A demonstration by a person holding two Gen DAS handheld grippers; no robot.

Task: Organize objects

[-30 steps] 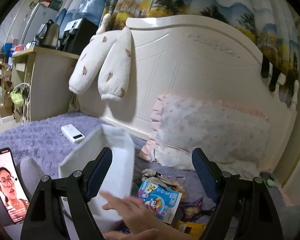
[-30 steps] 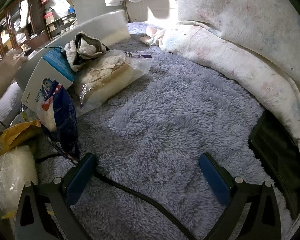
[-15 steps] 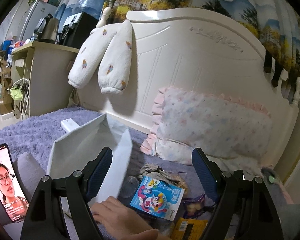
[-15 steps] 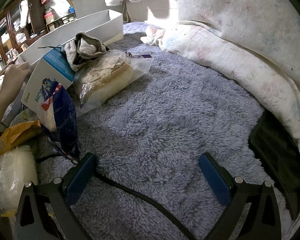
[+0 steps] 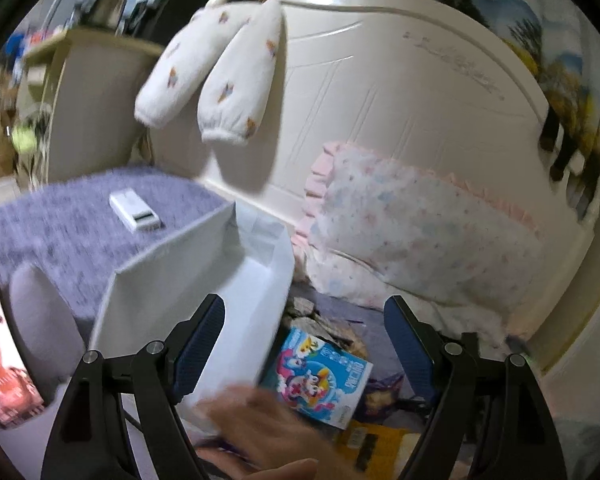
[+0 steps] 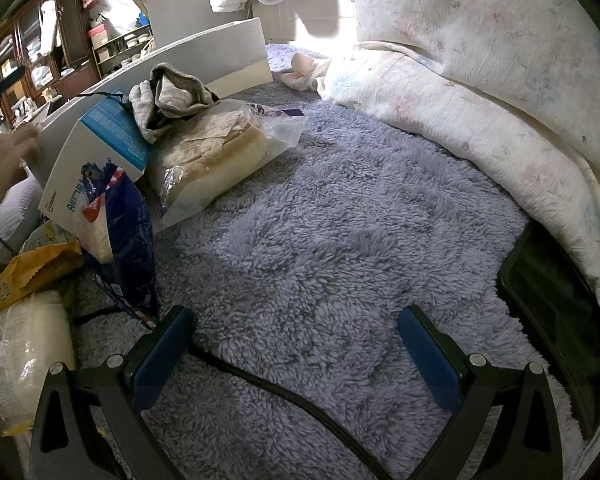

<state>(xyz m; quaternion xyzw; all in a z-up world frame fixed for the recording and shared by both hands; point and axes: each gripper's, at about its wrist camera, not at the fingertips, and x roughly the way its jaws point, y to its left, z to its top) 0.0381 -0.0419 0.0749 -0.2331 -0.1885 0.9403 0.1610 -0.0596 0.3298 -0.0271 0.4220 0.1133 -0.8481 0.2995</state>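
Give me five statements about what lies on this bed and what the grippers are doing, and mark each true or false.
1. Both grippers are open and hold nothing. True: the left gripper and right gripper show spread fingers with nothing between them.
2. A bare hand touches the white box. True: the hand is at the near edge of the white box.
3. The bagged bread sits inside the white box. False: the bagged bread lies on the purple blanket beside the box.
4. A crumpled cloth rests on top of the bread. True: the crumpled cloth lies over it.
5. The blue cartoon carton is gripped by the right gripper. False: the blue cartoon carton lies loose in the pile.
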